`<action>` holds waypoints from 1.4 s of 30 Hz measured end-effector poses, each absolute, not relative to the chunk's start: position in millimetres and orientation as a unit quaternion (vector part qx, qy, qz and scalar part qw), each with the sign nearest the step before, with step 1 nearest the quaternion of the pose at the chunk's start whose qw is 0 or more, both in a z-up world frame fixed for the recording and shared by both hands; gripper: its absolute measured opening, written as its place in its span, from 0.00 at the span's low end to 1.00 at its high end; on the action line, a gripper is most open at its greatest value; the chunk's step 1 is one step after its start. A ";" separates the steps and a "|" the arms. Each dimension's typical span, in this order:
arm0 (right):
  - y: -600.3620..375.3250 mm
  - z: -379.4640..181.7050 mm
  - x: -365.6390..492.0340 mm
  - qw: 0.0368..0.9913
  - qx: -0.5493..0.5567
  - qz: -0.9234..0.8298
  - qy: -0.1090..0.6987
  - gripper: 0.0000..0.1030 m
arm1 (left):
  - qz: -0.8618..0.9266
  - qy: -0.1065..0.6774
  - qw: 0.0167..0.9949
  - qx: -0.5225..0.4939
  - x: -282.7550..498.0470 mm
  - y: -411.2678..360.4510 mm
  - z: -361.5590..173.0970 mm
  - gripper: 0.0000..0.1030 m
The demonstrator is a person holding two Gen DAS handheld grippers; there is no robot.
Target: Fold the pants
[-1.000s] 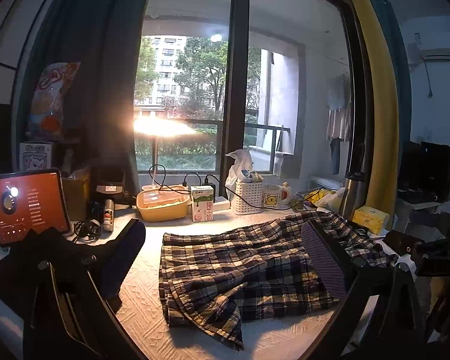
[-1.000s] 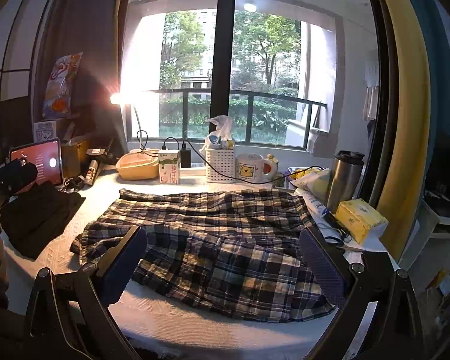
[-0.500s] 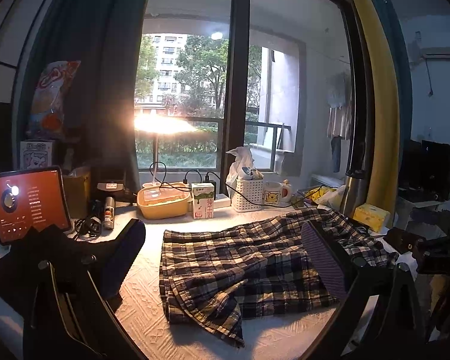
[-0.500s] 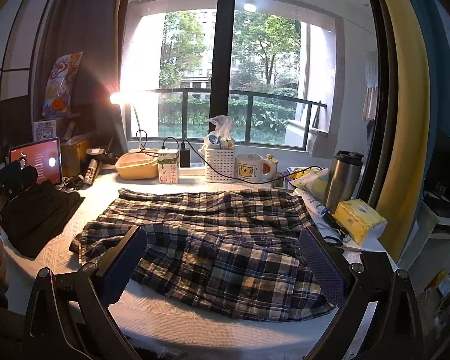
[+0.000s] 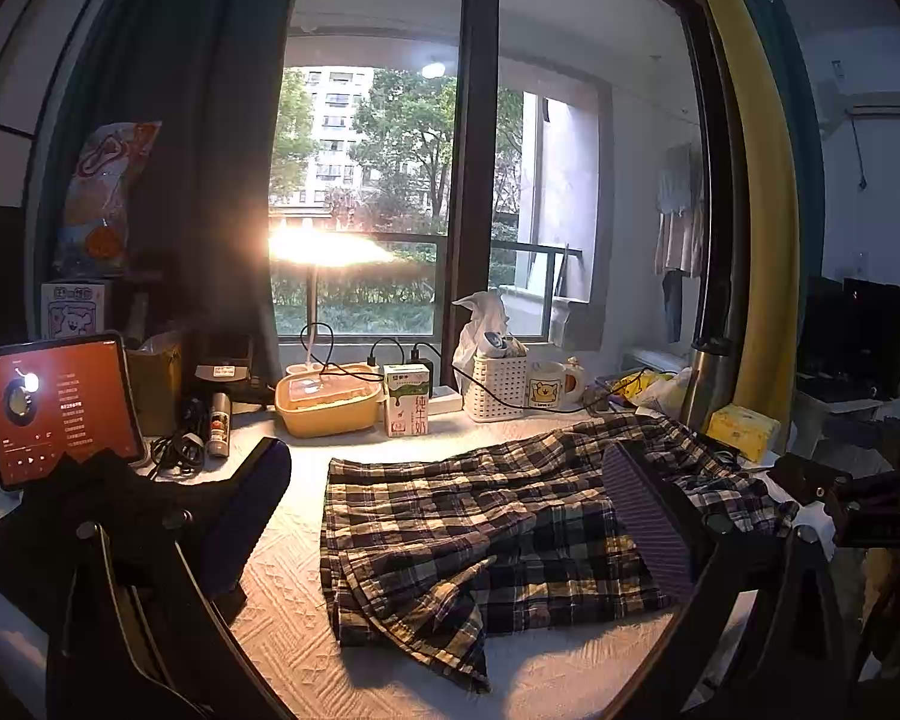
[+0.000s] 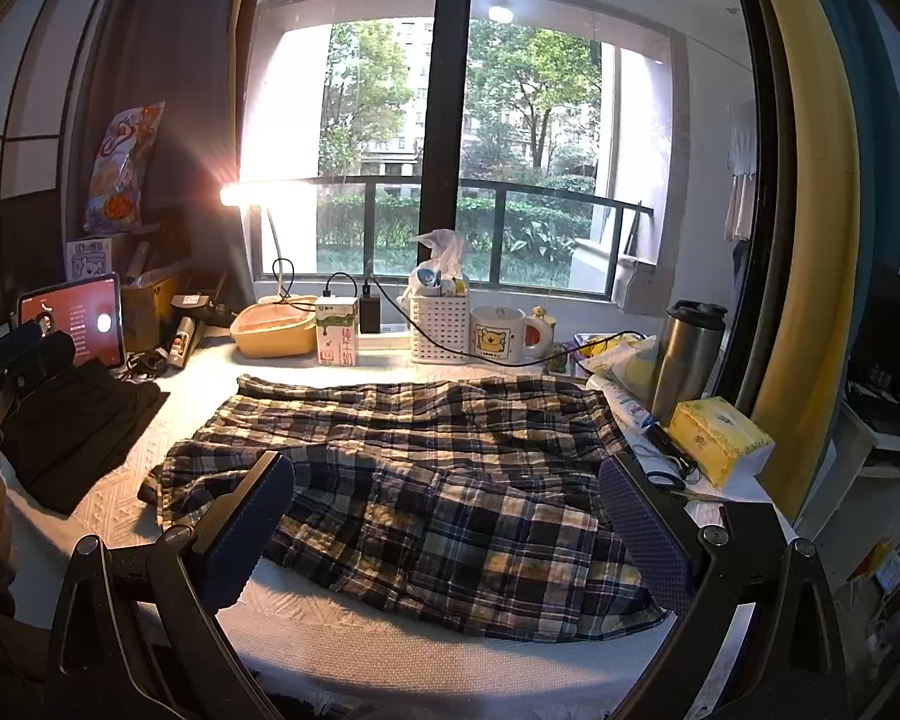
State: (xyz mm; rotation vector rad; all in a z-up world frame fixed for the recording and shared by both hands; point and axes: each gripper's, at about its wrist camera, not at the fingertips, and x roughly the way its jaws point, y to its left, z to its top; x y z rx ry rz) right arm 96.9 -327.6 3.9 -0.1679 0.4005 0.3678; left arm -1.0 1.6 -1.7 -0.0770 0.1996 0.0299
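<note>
Plaid pants [image 5: 486,534] lie spread and rumpled on the white textured table cover [image 5: 288,642]; they also show in the right wrist view [image 6: 426,468]. My left gripper [image 5: 444,516] is open and empty, held above the pants' left end. My right gripper [image 6: 447,531] is open and empty, above the pants' near edge. The left gripper's fingers [image 6: 24,354] show at the far left of the right wrist view.
A folded black garment [image 6: 72,426] lies at the table's left. Along the back stand a tablet [image 5: 60,408], yellow tub [image 5: 327,399], milk carton [image 5: 407,399], white basket [image 5: 499,384], mug [image 5: 549,384], steel tumbler [image 6: 687,357] and yellow tissue pack [image 6: 720,438]. A lit lamp [image 5: 324,249] glares.
Both grippers have drifted slightly; the views shift a little. The pants lie as before and both grippers stay open.
</note>
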 end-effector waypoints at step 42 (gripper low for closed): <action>-329.6 -6.1 101.7 0.957 -0.085 0.180 0.209 0.99 | 0.014 0.105 0.994 -0.020 3.9 3.1 -1.8 0.99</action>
